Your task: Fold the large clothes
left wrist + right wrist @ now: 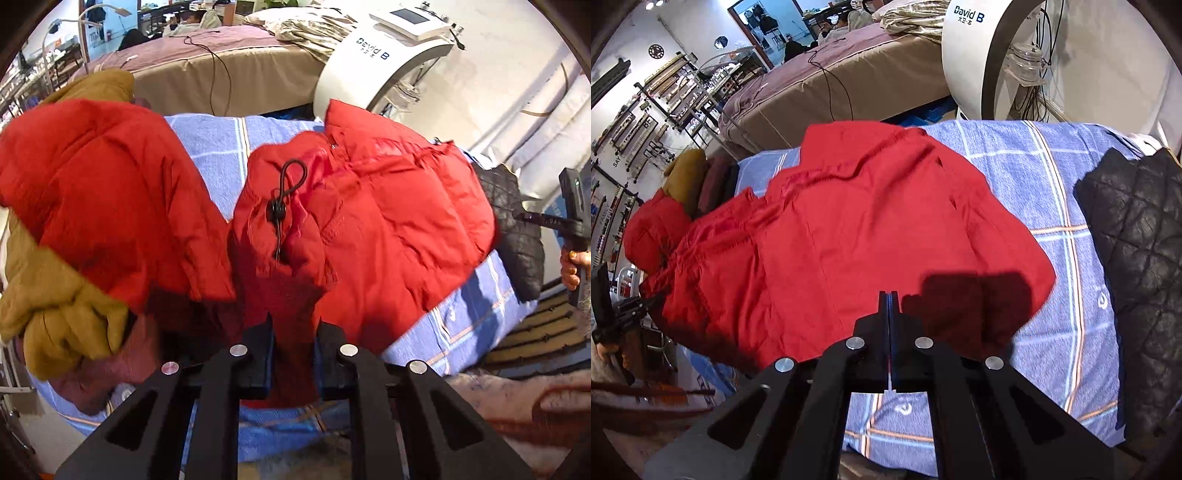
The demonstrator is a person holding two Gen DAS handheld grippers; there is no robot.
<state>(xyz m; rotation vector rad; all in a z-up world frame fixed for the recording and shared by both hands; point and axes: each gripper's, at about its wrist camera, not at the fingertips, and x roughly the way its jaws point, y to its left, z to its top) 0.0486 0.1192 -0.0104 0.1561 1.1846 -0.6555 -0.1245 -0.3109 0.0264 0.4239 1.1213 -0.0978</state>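
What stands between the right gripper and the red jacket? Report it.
Nothing visible. The right gripper is shut with its tips right over the red jacket. The black quilted garment lies off to the side, clear of it.

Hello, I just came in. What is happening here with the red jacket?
A person with a claw in each hand is folding a red puffer jacket on a blue plaid sheet. The left claw is shut on a bunch of its fabric. The right claw is shut at the jacket's near edge.
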